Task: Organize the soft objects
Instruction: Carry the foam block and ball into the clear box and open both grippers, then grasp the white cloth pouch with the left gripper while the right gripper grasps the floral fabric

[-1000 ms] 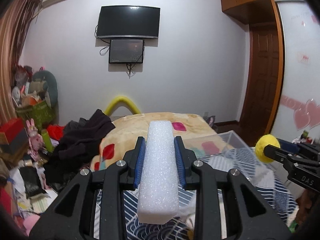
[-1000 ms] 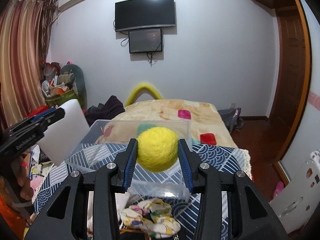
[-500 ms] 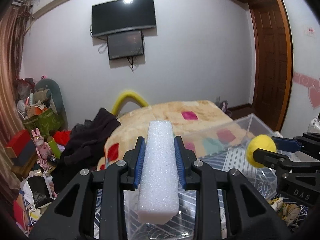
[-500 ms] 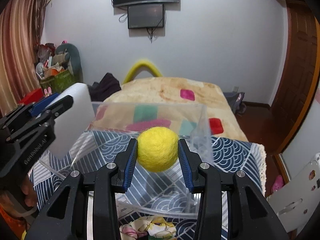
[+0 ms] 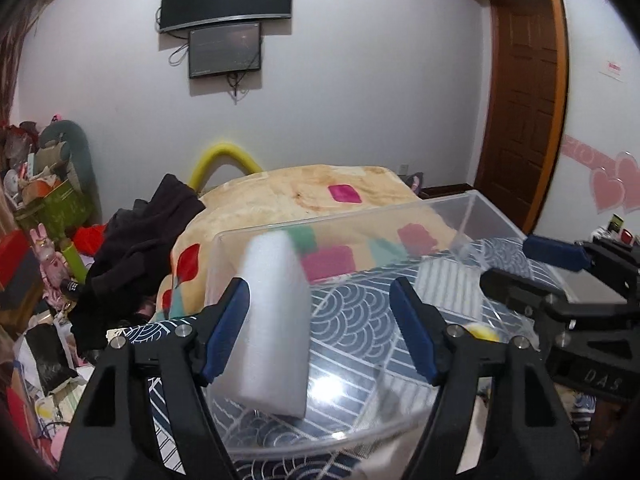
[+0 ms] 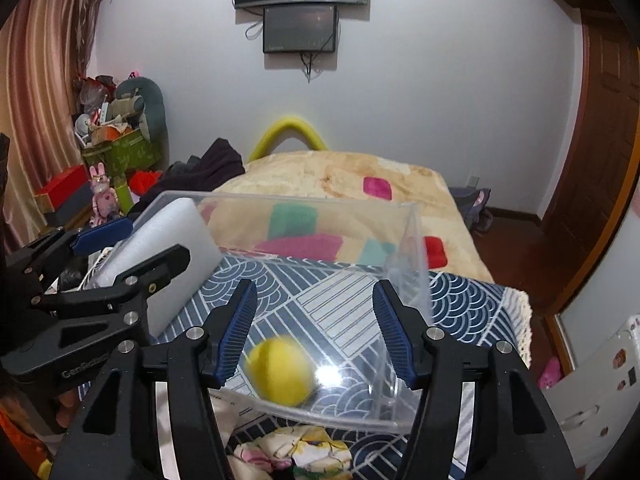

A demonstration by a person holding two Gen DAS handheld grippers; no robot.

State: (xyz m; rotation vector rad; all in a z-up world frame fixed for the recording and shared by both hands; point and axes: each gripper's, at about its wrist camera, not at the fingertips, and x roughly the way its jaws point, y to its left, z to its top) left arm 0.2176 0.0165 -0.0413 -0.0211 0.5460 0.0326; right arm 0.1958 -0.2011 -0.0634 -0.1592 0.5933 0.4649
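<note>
While both grippers hang over the clear box (image 6: 412,240), their jaws have just been opening. The left gripper (image 5: 320,332) is wide apart, and the white foam block (image 5: 276,320) leans against its left pad, tilted, over the box floor. The right gripper (image 6: 316,332) is apart too, and the yellow ball (image 6: 280,372) sits blurred in the box below it. A patterned cloth (image 6: 472,300) lies under the box. A flowery rag (image 6: 296,452) lies just in front, with a bed (image 6: 340,176) behind.
</note>
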